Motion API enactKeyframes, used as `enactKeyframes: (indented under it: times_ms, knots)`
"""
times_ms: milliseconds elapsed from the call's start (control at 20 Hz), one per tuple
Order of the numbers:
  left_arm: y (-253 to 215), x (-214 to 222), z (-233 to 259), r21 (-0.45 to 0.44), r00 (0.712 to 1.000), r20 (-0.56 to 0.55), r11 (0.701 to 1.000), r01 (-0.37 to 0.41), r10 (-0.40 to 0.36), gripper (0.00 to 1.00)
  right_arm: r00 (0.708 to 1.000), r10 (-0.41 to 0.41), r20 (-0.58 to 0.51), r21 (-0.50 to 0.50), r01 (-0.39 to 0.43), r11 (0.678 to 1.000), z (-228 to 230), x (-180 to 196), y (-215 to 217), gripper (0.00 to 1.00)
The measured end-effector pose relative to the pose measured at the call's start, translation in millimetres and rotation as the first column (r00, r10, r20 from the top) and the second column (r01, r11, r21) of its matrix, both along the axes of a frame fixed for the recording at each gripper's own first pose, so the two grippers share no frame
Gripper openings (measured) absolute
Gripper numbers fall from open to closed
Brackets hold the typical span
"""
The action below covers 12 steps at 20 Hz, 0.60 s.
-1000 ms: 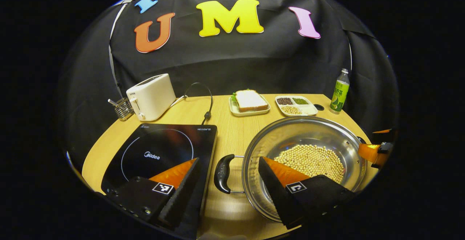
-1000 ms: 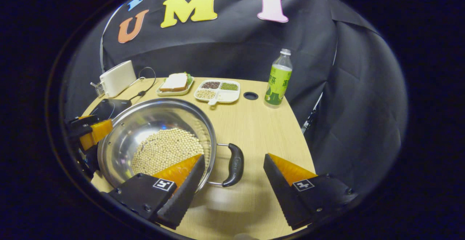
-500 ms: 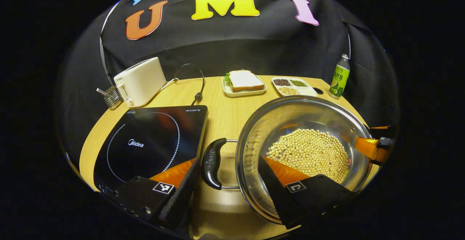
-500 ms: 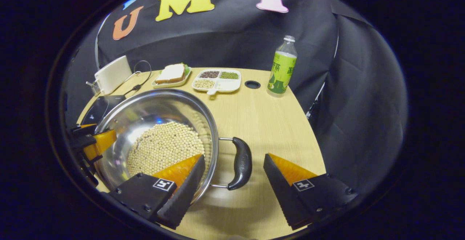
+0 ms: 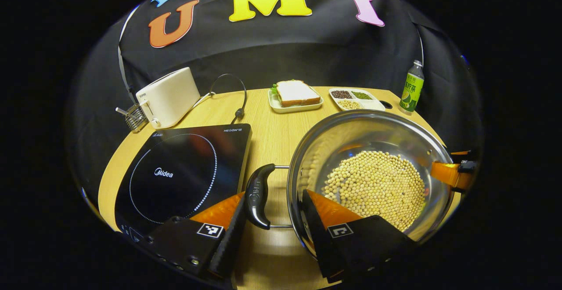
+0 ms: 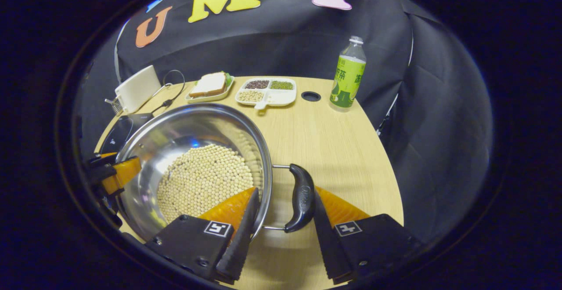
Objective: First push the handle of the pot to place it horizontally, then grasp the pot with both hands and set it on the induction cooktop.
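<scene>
The pot (image 5: 371, 180) of beans sits on the table (image 6: 338, 149) just right of the cooktop (image 5: 184, 171), not yet on it. Both grippers have narrowed since a second ago: the left gripper (image 5: 272, 211) now brackets the pot's left handle (image 5: 257, 195), the right gripper (image 6: 285, 208) its right handle (image 6: 300, 197), jaws partly closed, seemingly not clamped. Judged, the lift comes next

Black cloth wall (image 5: 281, 61) (creased) behind wooden table (image 6: 342, 149).

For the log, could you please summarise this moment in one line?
left gripper: straddling left handle; right gripper: straddling right handle; pot: beside cooktop
</scene>
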<state>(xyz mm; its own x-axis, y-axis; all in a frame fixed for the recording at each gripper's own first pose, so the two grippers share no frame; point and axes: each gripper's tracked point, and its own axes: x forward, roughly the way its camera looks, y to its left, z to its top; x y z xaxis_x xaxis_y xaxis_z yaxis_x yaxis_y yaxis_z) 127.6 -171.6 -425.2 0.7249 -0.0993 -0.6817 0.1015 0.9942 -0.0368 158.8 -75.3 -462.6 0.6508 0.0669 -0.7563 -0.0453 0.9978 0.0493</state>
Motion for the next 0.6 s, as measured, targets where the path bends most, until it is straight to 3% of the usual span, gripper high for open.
enactKeyframes:
  times_ms: [250,600]
  knots:
    - [1,1,1,-0.022,1.0,0.0,1.0,-0.014,0.014,0.64,1.0,-0.011,0.003,0.012,0.011,1.0,1,-1,1,0.62]
    - [4,-3,9,-0.027,1.0,0.007,0.999,-0.019,0.02,0.63,1.0,-0.023,0.01,0.023,0.023,0.999,8,-11,4,0.6]
